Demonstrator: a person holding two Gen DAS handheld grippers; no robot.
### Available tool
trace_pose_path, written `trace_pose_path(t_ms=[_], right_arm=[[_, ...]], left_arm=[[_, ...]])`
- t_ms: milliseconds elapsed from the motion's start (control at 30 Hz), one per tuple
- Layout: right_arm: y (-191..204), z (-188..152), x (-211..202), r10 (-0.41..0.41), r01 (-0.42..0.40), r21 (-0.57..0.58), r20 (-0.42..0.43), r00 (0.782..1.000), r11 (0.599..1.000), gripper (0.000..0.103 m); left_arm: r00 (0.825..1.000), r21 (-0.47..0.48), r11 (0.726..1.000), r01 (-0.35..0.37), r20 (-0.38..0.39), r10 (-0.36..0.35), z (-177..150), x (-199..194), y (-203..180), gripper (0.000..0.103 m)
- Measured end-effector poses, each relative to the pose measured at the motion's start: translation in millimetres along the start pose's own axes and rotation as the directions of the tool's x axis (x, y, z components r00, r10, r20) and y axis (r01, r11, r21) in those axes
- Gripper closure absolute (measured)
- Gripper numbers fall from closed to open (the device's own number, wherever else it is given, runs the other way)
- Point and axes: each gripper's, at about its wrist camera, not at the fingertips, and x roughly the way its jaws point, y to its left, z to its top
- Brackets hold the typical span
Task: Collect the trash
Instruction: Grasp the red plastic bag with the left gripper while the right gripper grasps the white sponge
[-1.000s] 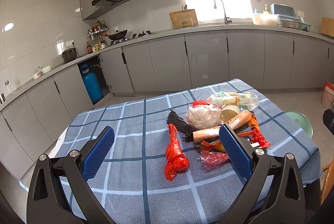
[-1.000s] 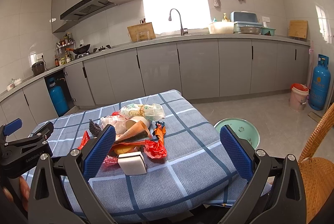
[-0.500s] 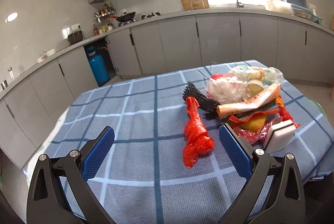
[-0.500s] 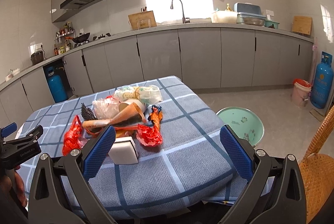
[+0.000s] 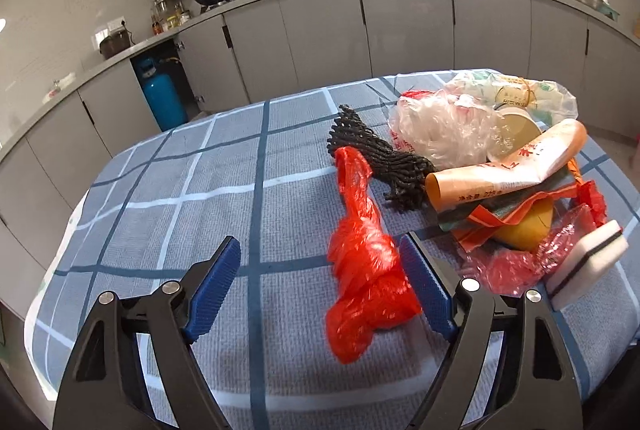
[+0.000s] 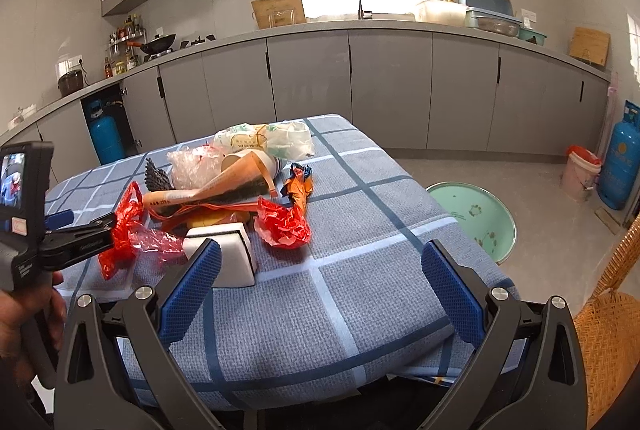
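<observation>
tablecloth [image 5: 200,197]: grey-blue, dark blue and white check
bag [image 5: 366,270]: bright red
net [image 5: 384,157]: black
sponge [image 6: 224,254]: white, black band
tube [image 5: 508,165]: pale orange, red print
basin [image 6: 476,218]: mint green
pads [image 5: 214,290]: blue, ribbed

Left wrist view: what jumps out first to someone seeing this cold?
The twisted red plastic bag lies on the blue checked tablecloth, between the open left gripper's pads and against the right pad. Just behind it sits the trash heap: a black net bundle, a clear crumpled bag and an orange paper roll, with a white sponge at the table's right edge.
</observation>
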Motion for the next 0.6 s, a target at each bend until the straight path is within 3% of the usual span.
trace_pose_path(t_ms=[67,133,600], right_arm=[[4,-1,1,0.014,-0.014,-0.008,0.007,1.0,1.0,0.005],[11,-1,2,0.034,-0.034,-0.028,0.014,0.999,0.999,0.005],[78,-6,61,0.099,-0.11,-0.198,-0.067,0.993,0.974,0.007]], left_arm=[[1.0,0.001,1.0,0.024,-0.012,-0.024,1,6,-2,0.062],[0.997,-0.018,0.998,0.066,-0.039,-0.067,0,12,0,0.086],[0.993,-0.089,0.99,0.111,0.059,-0.106,-11,-36,31,0.09]])
